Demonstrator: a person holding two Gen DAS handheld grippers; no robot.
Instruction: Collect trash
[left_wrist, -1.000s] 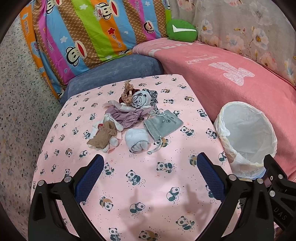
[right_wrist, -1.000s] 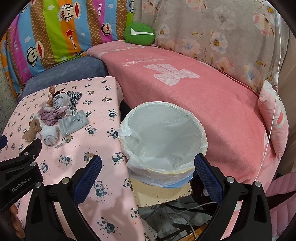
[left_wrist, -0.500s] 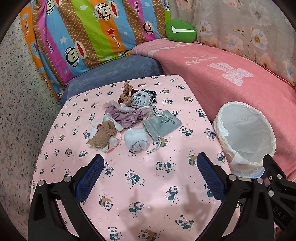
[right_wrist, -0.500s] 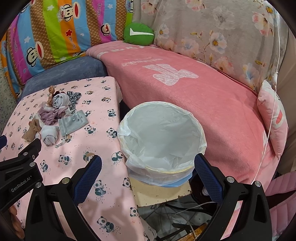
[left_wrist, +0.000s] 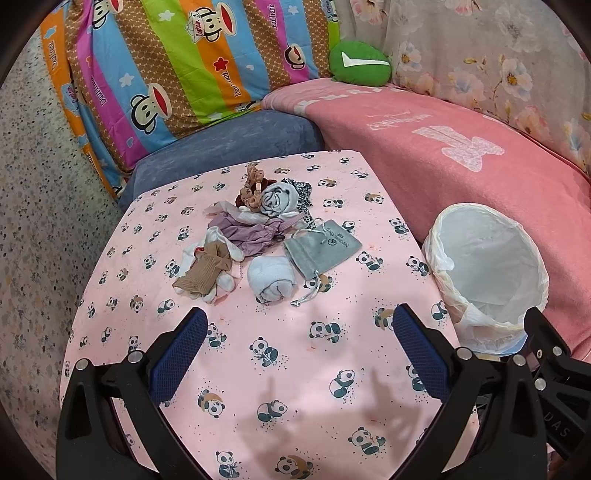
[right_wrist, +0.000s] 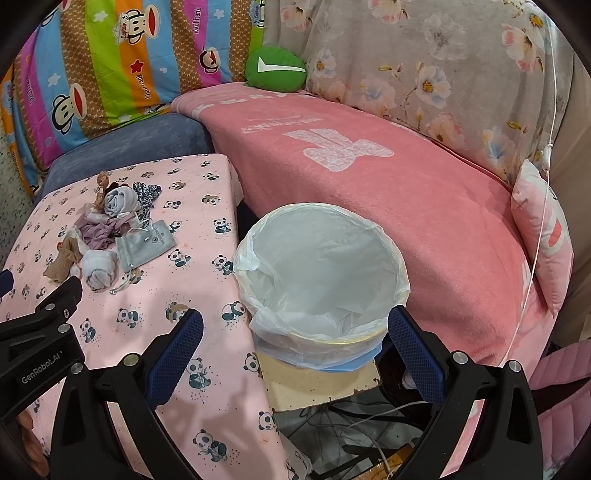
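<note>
A heap of small cloth items lies on the pink panda-print table (left_wrist: 277, 369): a rolled pale blue sock (left_wrist: 271, 278), a grey drawstring pouch (left_wrist: 321, 249), a tan stocking (left_wrist: 203, 271), a crumpled mauve cloth (left_wrist: 247, 232), a pale blue bundle (left_wrist: 277, 199) and a brown scrunchie (left_wrist: 251, 188). A bin with a white liner (left_wrist: 487, 273) stands to the table's right. My left gripper (left_wrist: 299, 350) is open and empty, short of the heap. My right gripper (right_wrist: 295, 347) is open and empty, just before the bin (right_wrist: 321, 273); the heap (right_wrist: 110, 236) lies to its left.
A pink blanket (right_wrist: 369, 155) covers the sofa behind the bin. A striped monkey-print quilt (left_wrist: 177, 66) and a green cushion (left_wrist: 360, 62) lie at the back. A blue cushion (left_wrist: 229, 140) sits behind the table. Cables (right_wrist: 369, 435) lie on the floor below the bin.
The left wrist view has drifted slightly, so the bin sits a little lower and further left in it. Both grippers stay open; nothing on the table moved.
</note>
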